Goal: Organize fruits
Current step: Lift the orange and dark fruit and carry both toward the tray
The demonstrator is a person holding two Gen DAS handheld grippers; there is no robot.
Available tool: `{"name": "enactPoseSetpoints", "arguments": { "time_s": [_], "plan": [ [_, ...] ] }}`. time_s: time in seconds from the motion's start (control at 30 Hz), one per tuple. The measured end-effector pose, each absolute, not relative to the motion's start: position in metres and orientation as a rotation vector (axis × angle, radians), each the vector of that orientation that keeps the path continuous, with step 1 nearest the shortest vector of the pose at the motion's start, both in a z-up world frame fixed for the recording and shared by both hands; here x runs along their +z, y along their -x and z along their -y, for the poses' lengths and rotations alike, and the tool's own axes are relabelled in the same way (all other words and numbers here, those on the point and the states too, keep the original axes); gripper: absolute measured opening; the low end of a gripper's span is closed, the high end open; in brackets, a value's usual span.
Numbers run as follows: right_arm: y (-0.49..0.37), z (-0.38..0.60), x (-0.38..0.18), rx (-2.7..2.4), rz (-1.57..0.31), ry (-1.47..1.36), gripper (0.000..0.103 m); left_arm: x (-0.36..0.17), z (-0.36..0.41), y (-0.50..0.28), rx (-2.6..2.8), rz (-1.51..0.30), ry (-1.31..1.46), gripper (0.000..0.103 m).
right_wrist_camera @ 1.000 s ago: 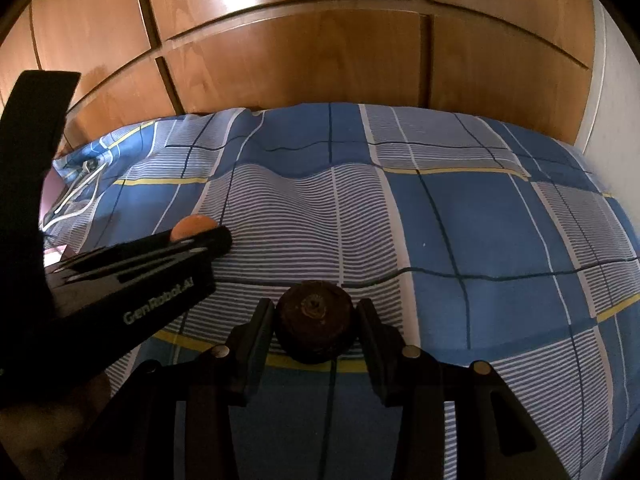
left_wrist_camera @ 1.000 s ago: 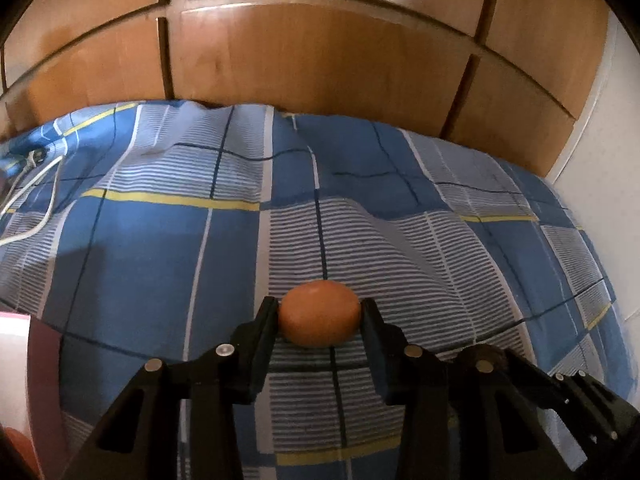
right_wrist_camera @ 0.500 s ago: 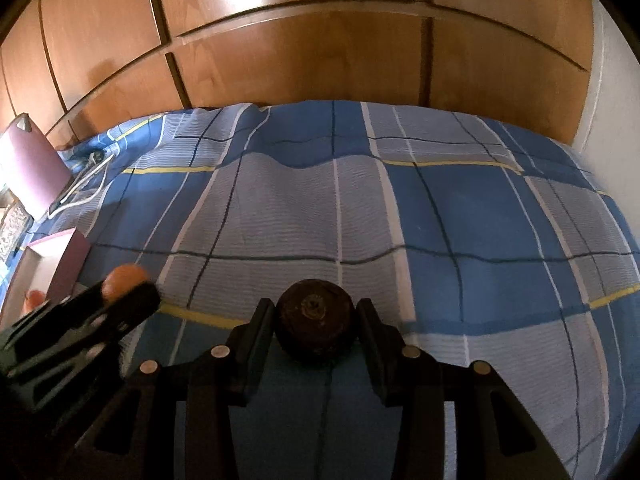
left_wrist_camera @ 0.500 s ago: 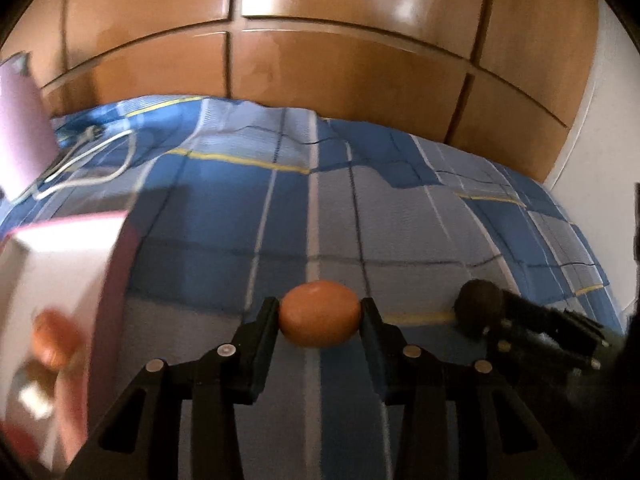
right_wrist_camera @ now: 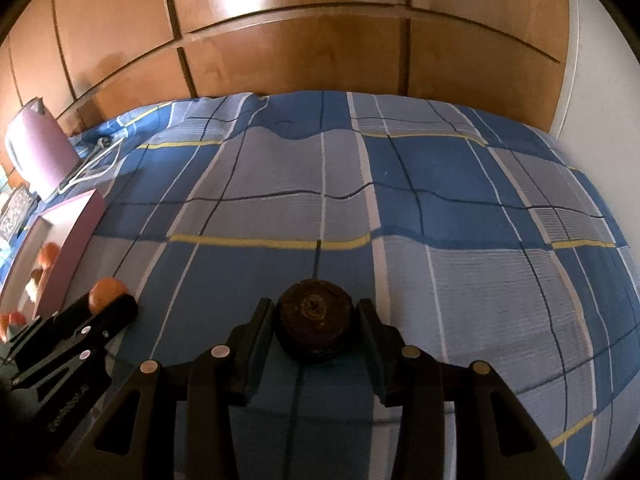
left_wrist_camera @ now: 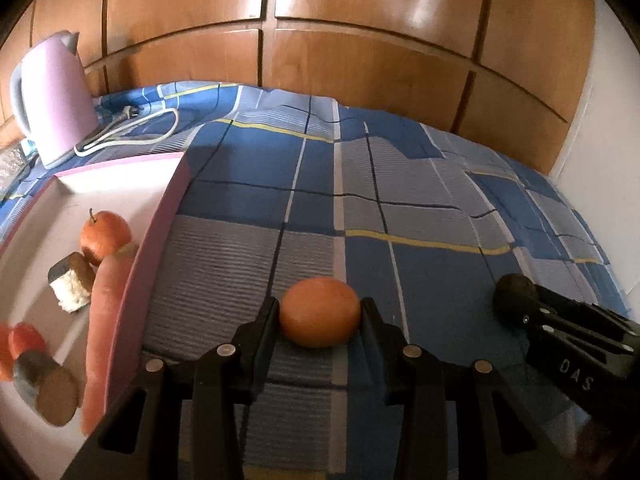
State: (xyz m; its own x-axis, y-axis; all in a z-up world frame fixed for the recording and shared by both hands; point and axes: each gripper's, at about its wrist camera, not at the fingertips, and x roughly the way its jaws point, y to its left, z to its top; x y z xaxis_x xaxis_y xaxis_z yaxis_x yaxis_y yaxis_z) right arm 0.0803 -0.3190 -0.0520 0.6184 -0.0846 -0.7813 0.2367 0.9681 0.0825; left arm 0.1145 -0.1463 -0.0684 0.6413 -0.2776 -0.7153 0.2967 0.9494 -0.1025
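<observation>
My left gripper (left_wrist_camera: 319, 312) is shut on an orange fruit (left_wrist_camera: 319, 312) and holds it above the blue plaid bedsheet, just right of a pink box (left_wrist_camera: 160, 216). The box holds an apple (left_wrist_camera: 105, 236), a long carrot (left_wrist_camera: 106, 320) and several other pieces. My right gripper (right_wrist_camera: 314, 322) is shut on a dark brown round fruit (right_wrist_camera: 314, 322) above the sheet. The right gripper also shows at the right of the left wrist view (left_wrist_camera: 516, 300), and the left gripper at the lower left of the right wrist view (right_wrist_camera: 108, 296).
A pink electric kettle (left_wrist_camera: 52, 96) with a white cable (left_wrist_camera: 132, 136) stands behind the box at the far left. A wooden wardrobe (left_wrist_camera: 360, 40) rises behind the bed. A white wall (right_wrist_camera: 592, 80) borders the right side.
My left gripper has swung left with the orange fruit; the pink box and kettle have come into view. My right gripper has kept its dark fruit and shifted only slightly.
</observation>
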Motion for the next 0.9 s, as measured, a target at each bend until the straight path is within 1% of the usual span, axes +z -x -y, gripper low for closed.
{"name": "enactPoseSetpoints", "arguments": {
  "time_s": [0.3, 0.9],
  "plan": [
    [-0.081, 0.320, -0.056, -0.184, -0.914, -0.192, 0.042, -0.070, 0.145, -0.116, -0.335, -0.821, -0.024, 0.041],
    [-0.054, 0.308, -0.053, -0.203, -0.890, -0.185, 0.042, -0.052, 0.137, -0.091, -0.357, -0.814, -0.026, 0.041]
  ]
}}
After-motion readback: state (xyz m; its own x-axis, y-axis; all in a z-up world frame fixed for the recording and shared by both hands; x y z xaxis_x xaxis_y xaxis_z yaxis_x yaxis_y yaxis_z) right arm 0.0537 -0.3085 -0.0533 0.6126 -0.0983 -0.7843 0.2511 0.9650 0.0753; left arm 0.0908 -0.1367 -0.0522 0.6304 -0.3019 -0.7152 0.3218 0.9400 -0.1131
